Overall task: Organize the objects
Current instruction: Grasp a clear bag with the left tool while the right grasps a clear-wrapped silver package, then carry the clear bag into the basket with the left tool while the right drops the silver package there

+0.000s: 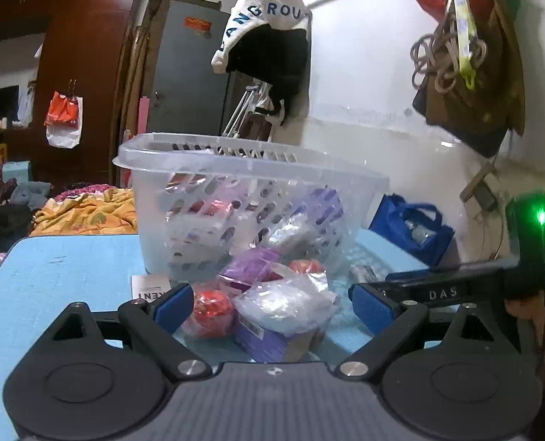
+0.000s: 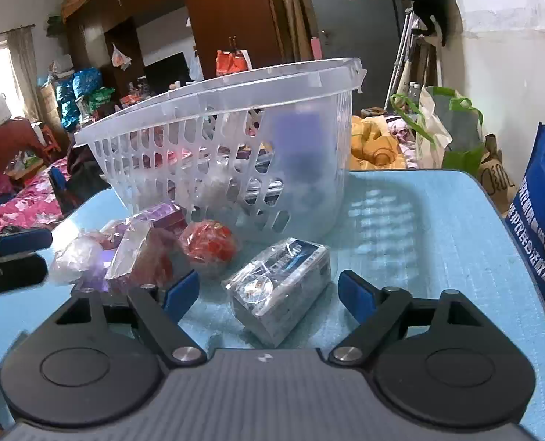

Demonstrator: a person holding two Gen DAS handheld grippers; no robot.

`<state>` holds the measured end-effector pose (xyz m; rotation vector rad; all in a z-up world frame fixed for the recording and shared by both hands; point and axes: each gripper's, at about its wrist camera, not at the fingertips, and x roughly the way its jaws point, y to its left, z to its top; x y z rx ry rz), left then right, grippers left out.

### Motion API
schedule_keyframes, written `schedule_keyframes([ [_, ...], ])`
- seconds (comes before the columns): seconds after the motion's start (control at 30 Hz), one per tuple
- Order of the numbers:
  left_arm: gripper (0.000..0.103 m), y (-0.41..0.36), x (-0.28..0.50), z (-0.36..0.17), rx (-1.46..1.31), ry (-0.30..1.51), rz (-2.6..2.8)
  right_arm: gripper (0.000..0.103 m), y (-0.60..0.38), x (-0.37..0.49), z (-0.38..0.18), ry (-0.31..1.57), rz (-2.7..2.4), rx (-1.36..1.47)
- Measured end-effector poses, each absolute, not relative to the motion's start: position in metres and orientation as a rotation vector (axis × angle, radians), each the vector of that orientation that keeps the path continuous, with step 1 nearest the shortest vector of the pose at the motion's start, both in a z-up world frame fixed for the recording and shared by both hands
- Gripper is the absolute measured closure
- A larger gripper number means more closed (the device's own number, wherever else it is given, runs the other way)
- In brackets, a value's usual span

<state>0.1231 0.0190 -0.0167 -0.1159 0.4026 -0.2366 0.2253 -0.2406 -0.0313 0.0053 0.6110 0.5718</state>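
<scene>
A clear plastic basket (image 1: 184,158) stands on the light blue table (image 1: 52,275) and holds several wrapped items; it also shows in the right wrist view (image 2: 213,110). In front of it lies a pile: a red wrapped ball (image 1: 211,308), a clear bag (image 1: 283,305), purple boxes (image 1: 250,268). My left gripper (image 1: 272,308) is open, its jaws either side of the pile. My right gripper (image 2: 268,292) is open around a clear-wrapped blue-grey box (image 2: 279,286). A red ball (image 2: 208,244) and clear bags (image 2: 77,257) lie to its left. The left gripper's finger (image 2: 15,246) shows at the left edge.
A white paper card (image 1: 147,288) lies on the table left of the pile. A blue bag (image 2: 540,213) stands at the table's right edge, also in the left wrist view (image 1: 412,228). Clothes hang on the wall (image 1: 268,47). Bedding and clutter lie beyond the table.
</scene>
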Motion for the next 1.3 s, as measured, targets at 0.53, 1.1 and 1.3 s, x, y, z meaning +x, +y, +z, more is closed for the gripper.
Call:
schedule_keyframes([
  [0.53, 0.048, 0.007, 0.123, -0.027, -0.063, 0.405, -0.212, 0.046, -0.23, 0.215, -0.029, 0.579, 0.535, -0.055],
  [1.1, 0.048, 0.048, 0.111, -0.016, -0.141, 0.273, -0.198, 0.048, -0.223, 0.196, -0.02, 0.458, 0.581, -0.09],
  [1.3, 0.048, 0.052, 0.109, -0.018, -0.145, 0.268, -0.199, 0.049, -0.223, 0.194, -0.019, 0.441, 0.587, -0.084],
])
